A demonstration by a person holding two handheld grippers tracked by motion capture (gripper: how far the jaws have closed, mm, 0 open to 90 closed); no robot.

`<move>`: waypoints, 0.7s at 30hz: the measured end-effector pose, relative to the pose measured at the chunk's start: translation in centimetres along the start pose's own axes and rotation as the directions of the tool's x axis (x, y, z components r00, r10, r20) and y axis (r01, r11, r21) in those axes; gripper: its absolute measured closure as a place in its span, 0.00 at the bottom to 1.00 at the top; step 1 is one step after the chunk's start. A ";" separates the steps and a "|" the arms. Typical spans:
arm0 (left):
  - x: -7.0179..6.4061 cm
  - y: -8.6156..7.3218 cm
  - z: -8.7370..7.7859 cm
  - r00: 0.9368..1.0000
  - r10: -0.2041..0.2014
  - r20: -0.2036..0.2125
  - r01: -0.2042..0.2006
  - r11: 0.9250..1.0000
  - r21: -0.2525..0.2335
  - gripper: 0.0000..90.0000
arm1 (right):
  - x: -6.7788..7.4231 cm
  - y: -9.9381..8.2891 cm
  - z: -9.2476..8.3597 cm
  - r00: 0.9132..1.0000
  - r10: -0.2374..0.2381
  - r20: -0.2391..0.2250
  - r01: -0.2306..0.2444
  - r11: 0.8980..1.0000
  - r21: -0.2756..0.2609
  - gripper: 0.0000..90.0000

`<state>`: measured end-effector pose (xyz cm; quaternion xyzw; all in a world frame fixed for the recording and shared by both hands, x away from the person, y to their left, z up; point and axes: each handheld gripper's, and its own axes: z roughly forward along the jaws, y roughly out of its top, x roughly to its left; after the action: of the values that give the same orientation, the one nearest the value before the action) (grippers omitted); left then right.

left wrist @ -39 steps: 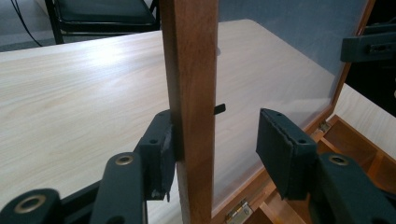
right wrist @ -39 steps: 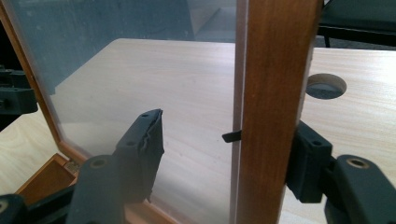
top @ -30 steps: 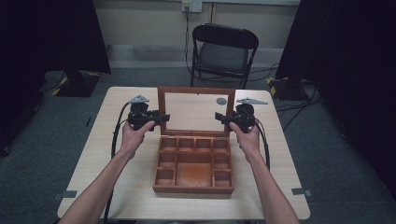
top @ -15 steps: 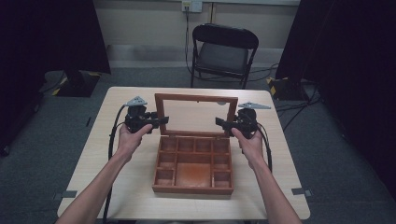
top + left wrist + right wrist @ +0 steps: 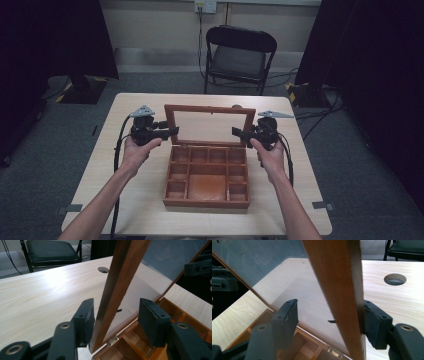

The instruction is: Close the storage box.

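At the centre of the table [image 5: 125, 200] sits the wooden compartment box [image 5: 207, 176], with its glass-paned lid [image 5: 210, 125] raised on hinges along the far edge and tilted back away from you. Your left gripper [image 5: 172, 131] stands at the lid's left frame rail and your right gripper [image 5: 236, 132] at its right frame rail, both pointing inward toward each other. In the left gripper view, the rail [image 5: 120, 285] passes between the jaws; one pad [image 5: 86, 320] rests against the wood, while the opposite pad stands clear with a visible gap, so this gripper is not clamped; its jaws have just been opening. In the right gripper view, the rail [image 5: 337, 290] likewise runs between the jaws; one pad [image 5: 374, 322] lies against the wood and the other pad stands well off the glass pane, so no clamp is applied there either. Behind the lid, a round cable hole [image 5: 395, 279] shows in the tabletop, and a black folding chair [image 5: 240, 55] stands beyond the table.
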<state>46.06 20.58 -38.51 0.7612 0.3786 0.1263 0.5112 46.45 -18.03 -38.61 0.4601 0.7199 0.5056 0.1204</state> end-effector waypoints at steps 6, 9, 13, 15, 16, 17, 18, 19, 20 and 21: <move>-0.1 -0.1 -0.4 1.000 0.014 0.008 -0.014 1.000 0.008 0.46 | 0.4 -0.1 -0.4 1.000 -0.020 -0.004 0.020 1.000 0.020 0.38; -0.1 -0.3 -0.7 1.000 0.019 0.008 -0.019 1.000 0.010 0.44 | 0.5 -0.4 -0.8 1.000 -0.028 -0.012 0.028 0.999 0.024 0.38; 0.0 -0.6 -1.1 1.000 0.007 0.012 -0.007 1.000 0.002 0.42 | 0.8 -0.6 -1.1 0.999 -0.038 -0.014 0.038 0.999 0.031 0.37; -0.1 -0.7 -1.2 1.000 0.007 0.012 -0.007 1.000 0.002 0.42 | 0.9 -0.8 -1.3 0.999 -0.043 -0.016 0.044 0.998 0.034 0.37; -0.1 -0.7 -1.1 1.000 0.004 0.012 -0.004 1.000 0.002 0.42 | 0.9 -0.8 -1.3 0.999 -0.044 -0.019 0.044 0.998 0.035 0.37; -0.2 -0.7 -1.1 1.000 -0.001 0.017 0.001 1.000 -0.001 0.42 | 1.0 -0.9 -1.4 0.999 -0.044 -0.017 0.045 0.998 0.034 0.37; -0.2 -0.7 -1.0 1.000 -0.002 0.020 0.002 1.000 -0.002 0.42 | 1.0 -0.9 -1.4 0.999 -0.045 -0.018 0.046 0.998 0.035 0.37; -0.2 -0.7 -0.9 1.000 0.001 0.019 -0.001 1.000 0.000 0.42 | 1.0 -0.9 -1.4 0.999 -0.043 -0.018 0.044 0.998 0.035 0.37; -0.3 -0.7 -0.9 1.000 -0.003 0.026 0.003 1.000 -0.003 0.42 | 1.0 -1.0 -1.5 0.999 -0.041 -0.019 0.042 0.999 0.032 0.37; -0.3 -0.7 -0.8 1.000 -0.002 0.029 0.002 1.000 0.002 0.42 | 0.9 -1.0 -1.4 0.999 -0.038 -0.019 0.038 0.999 0.027 0.37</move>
<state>45.04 21.06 -38.73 0.7631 0.3720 0.1145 0.5160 44.48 -18.26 -38.50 0.4432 0.7365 0.4975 0.1169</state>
